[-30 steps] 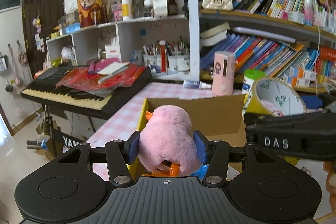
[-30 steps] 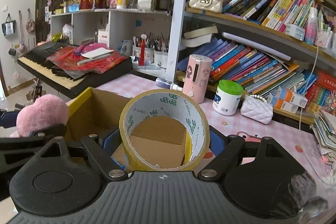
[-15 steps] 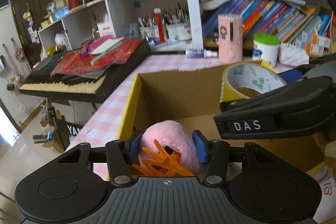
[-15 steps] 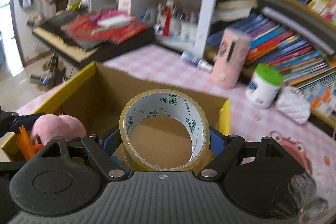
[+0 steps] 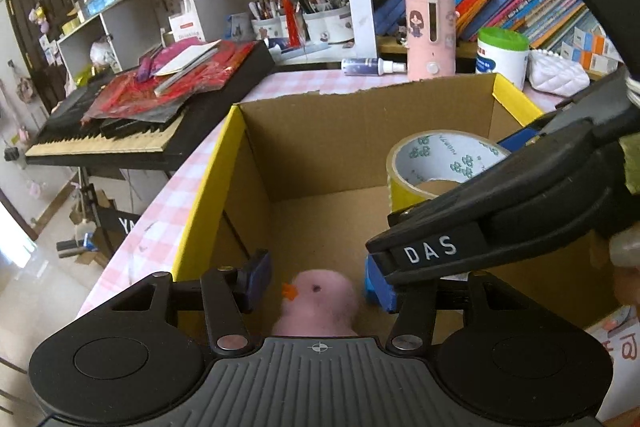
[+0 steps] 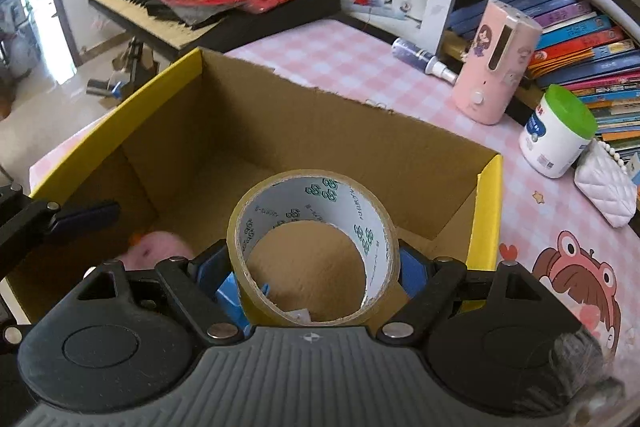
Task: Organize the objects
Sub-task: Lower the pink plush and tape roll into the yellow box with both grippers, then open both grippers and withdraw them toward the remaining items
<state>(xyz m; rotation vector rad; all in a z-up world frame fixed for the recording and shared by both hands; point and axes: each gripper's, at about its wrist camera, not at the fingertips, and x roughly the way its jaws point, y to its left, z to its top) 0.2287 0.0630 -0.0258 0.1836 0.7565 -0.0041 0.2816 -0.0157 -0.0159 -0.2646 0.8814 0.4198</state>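
Two grippers are working over one cardboard box (image 6: pixel 328 131) that is standing on the pink checked table (image 6: pixel 360 59). We are holding the left gripper (image 5: pixel 316 285) above the near left corner of the box, and its jaws have just been opening. The pink plush chick (image 5: pixel 316 301) is lying between the two blue pads (image 5: pixel 258 277), but we are seeing a gap on each side of it, so the pads are not pressing it. It is resting low inside the box, with its orange beak turned to the left pad. From the right wrist view we are seeing the same chick (image 6: pixel 158 251) blurred, near the box floor.

We are keeping the right gripper (image 6: pixel 316 271) clamped on the roll of tape (image 6: pixel 312 247), one blue pad on each side of the roll. The roll is standing on its edge between the jaws, above the inside of the box, near its right wall.
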